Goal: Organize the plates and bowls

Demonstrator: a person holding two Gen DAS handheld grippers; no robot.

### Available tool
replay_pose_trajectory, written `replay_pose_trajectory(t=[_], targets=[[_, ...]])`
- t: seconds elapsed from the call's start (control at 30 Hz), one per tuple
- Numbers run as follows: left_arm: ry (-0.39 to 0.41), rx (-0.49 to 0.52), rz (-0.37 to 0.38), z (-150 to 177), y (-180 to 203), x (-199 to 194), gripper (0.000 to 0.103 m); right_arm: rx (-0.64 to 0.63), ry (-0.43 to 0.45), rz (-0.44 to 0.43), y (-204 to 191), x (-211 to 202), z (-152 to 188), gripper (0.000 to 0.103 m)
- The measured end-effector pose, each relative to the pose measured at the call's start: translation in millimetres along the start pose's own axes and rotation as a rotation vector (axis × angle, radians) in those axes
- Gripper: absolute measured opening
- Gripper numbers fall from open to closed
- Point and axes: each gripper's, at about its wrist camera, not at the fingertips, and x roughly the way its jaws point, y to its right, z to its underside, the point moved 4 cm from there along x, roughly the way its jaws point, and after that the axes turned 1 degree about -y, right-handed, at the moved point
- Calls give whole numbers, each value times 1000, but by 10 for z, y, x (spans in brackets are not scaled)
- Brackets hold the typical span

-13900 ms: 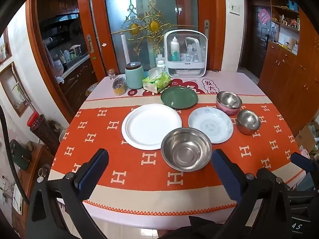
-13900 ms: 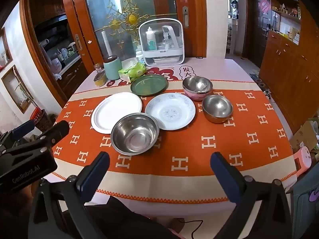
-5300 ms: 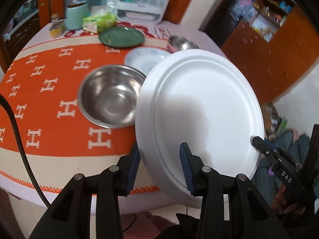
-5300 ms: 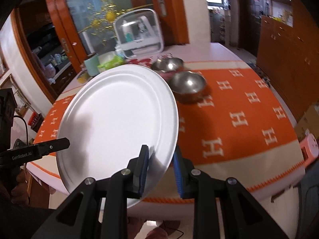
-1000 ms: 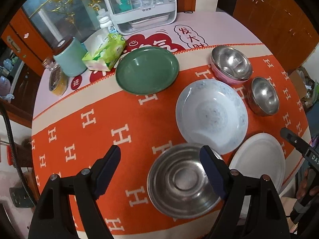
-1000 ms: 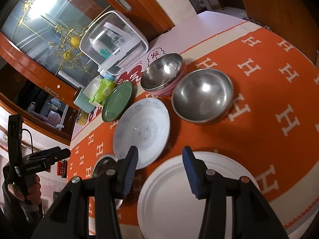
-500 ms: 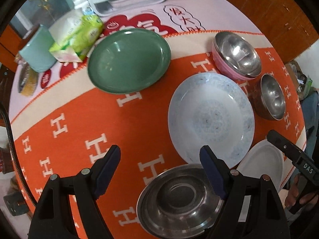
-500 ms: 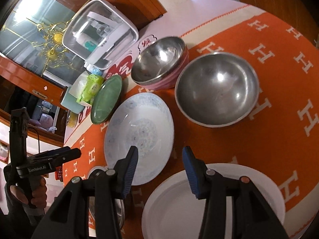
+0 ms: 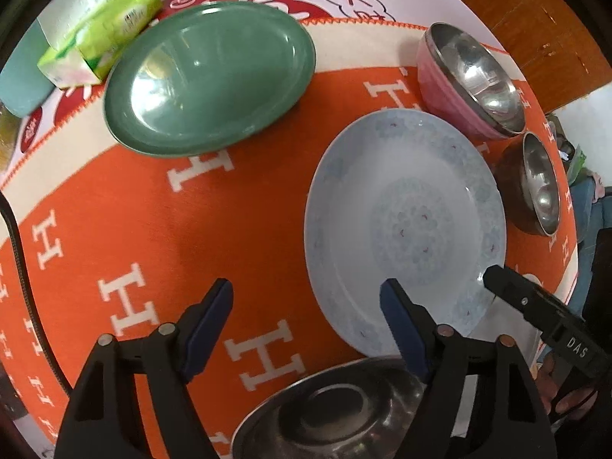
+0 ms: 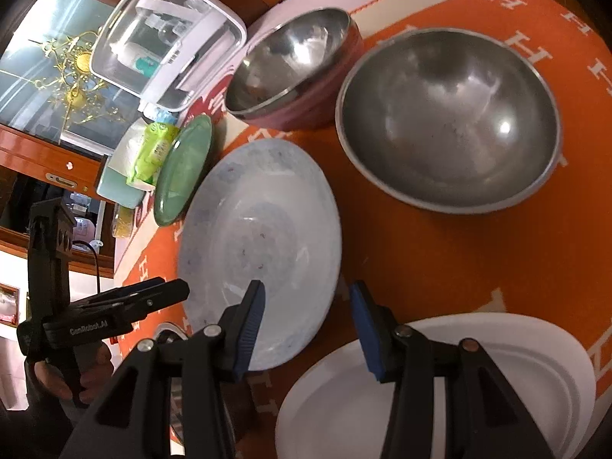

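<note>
Fingers [image 10: 255, 306] apart, straddling patterned plate [image 10: 264, 222] rim

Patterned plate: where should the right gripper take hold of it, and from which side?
Probably the near rim of the patterned plate, approached from the white plate's side. The right gripper already straddles that edge with jaws open. The plate lies flat, so only its thin raised lip offers a pinch.

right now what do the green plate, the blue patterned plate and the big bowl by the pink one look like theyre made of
Green plate: glossy, likely glazed ceramic or melamine; sharp window reflections.
Blue patterned plate: probably glazed porcelain; smooth sheen over a faint printed pattern.
Big bowl: brushed stainless steel; grey metallic surface with a bright highlight and thin rolled rim.
</note>
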Motion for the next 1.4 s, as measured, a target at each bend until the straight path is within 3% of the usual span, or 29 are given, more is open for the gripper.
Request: replay_pose_trajectory(t=[0.1, 0.2, 0.27, 0.33, 0.53, 0.7, 0.77, 0.97, 1.4], targets=[[-9, -5, 12, -9, 1, 73, 73, -2, -7, -4, 8, 31, -3, 46], [-12, -15, 27, -18, 5, 126, 66, -15, -13, -6, -16, 64, -7, 45], [-13, -24, 41, -27, -11, 166, 56, -15, -19, -8, -17, 91, -11, 44], [-17, -31, 53, -30, -13, 195, 55, -13, -24, -3, -9, 115, -14, 43], [-20, -30, 65, -27, -12, 279, 39, -11, -17, -3, -5, 135, -32, 33], [-10, -32, 62, -45, 0, 283, 31, -1, -13, 1, 18, 150, -44, 23], [-12, -44, 90, -35, -6, 284, 20, 1, -11, 1, 34, 147, -41, 21], [0, -88, 123, -21, -69, 292, 18, 22, -9, 7, 77, 150, -46, 9], [34, -87, 117, 19, -39, 269, 18, 35, -2, -5, 88, 138, -42, 9]])
